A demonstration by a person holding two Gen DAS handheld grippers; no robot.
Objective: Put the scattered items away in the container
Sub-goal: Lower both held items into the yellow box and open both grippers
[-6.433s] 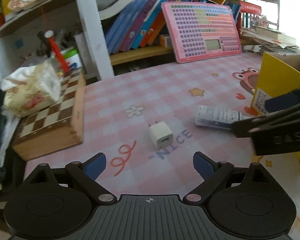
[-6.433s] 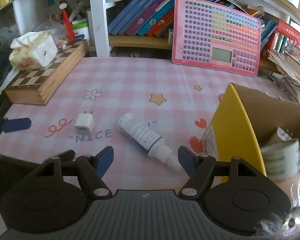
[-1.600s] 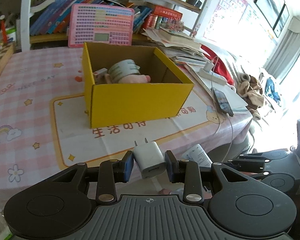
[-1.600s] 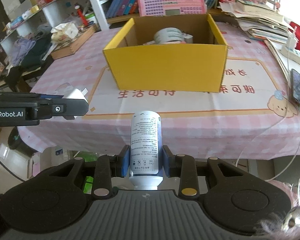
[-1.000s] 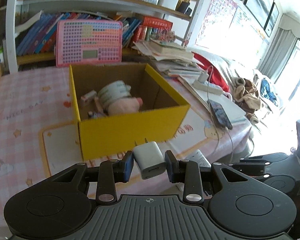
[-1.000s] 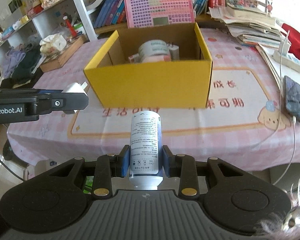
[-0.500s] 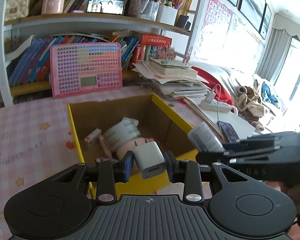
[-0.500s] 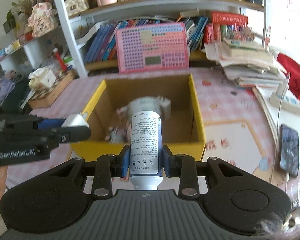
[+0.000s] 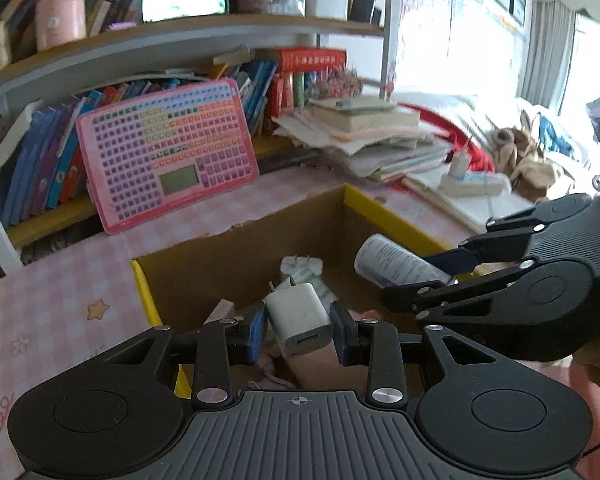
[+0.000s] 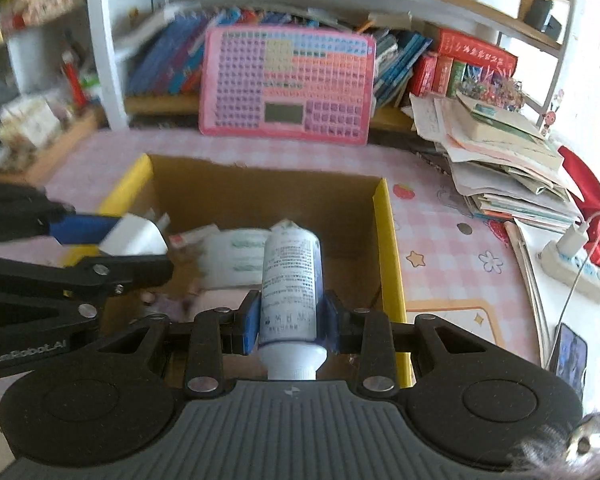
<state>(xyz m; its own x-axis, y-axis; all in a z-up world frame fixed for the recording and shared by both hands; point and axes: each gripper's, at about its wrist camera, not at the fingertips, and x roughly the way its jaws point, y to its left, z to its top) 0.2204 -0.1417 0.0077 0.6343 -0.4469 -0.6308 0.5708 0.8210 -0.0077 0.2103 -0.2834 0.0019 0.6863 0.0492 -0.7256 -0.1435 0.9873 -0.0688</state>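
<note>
My left gripper [image 9: 299, 326] is shut on a white USB charger plug [image 9: 300, 318], held over the open yellow cardboard box [image 9: 388, 216]. In the right wrist view that plug [image 10: 134, 236] and the left gripper [image 10: 112, 246] hang above the box's left side. My right gripper [image 10: 290, 320] is shut on a white printed bottle [image 10: 290, 276], bottom end pointing into the box [image 10: 388, 248]. The left wrist view shows the bottle [image 9: 396, 266] in the right gripper [image 9: 440, 276] over the box's right half. A white tape roll [image 10: 232, 258] and other small items lie inside the box.
A pink keyboard toy [image 10: 286, 86] leans on the bookshelf behind the box. Stacked papers and books [image 10: 500, 160] lie at the right, with a power strip [image 10: 572, 264] and a phone [image 10: 570, 354] near the table's right edge. A chessboard box [image 10: 40, 148] stands at the left.
Both grippers have moved forward from in front of the table to above the open box, each keeping its hold. The box now fills the lower middle of both views.
</note>
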